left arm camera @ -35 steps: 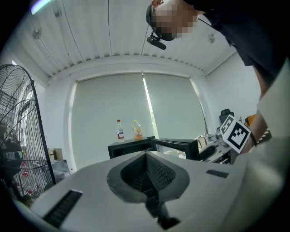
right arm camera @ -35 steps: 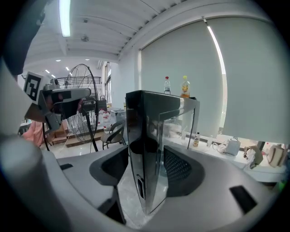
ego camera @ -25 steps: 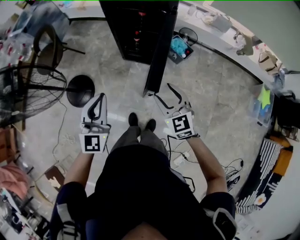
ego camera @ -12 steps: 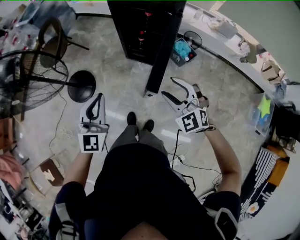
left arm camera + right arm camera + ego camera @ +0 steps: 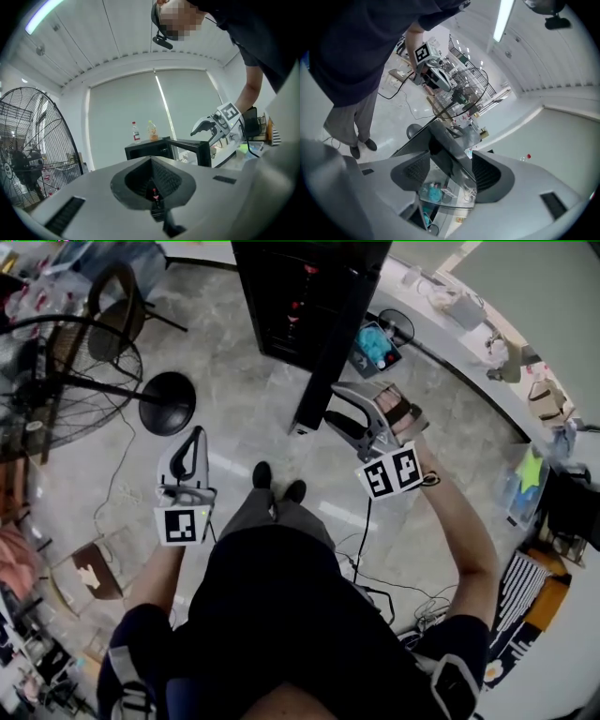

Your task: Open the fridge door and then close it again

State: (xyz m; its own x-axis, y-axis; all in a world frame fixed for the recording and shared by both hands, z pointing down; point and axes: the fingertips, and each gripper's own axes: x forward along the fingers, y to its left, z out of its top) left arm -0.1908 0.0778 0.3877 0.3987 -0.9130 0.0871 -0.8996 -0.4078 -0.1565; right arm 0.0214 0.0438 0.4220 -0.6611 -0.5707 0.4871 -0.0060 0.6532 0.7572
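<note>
The black fridge [image 5: 291, 296] stands at the top of the head view, its door [image 5: 328, 352] swung out toward me. My right gripper [image 5: 332, 406] is at the door's free edge, rolled onto its side. Its jaws are opening, and in the right gripper view the door's edge [image 5: 440, 154] runs between them without the pads pressing on it. My left gripper [image 5: 195, 437] hangs shut and empty to the left of my legs. In the left gripper view the fridge [image 5: 154, 149], its open door [image 5: 192, 150] and the right gripper [image 5: 206, 129] show ahead.
A standing fan [image 5: 66, 371] with a round base [image 5: 167, 401] and a chair [image 5: 122, 306] are at the left. Two bottles [image 5: 136, 132] stand on the fridge. A box with blue contents [image 5: 375, 343] sits right of the door. Cables [image 5: 375, 568] lie by my feet.
My right gripper has risen toward the door's edge, rolled over and spread its jaws a little wider. The left gripper has stayed where it was, shut.
</note>
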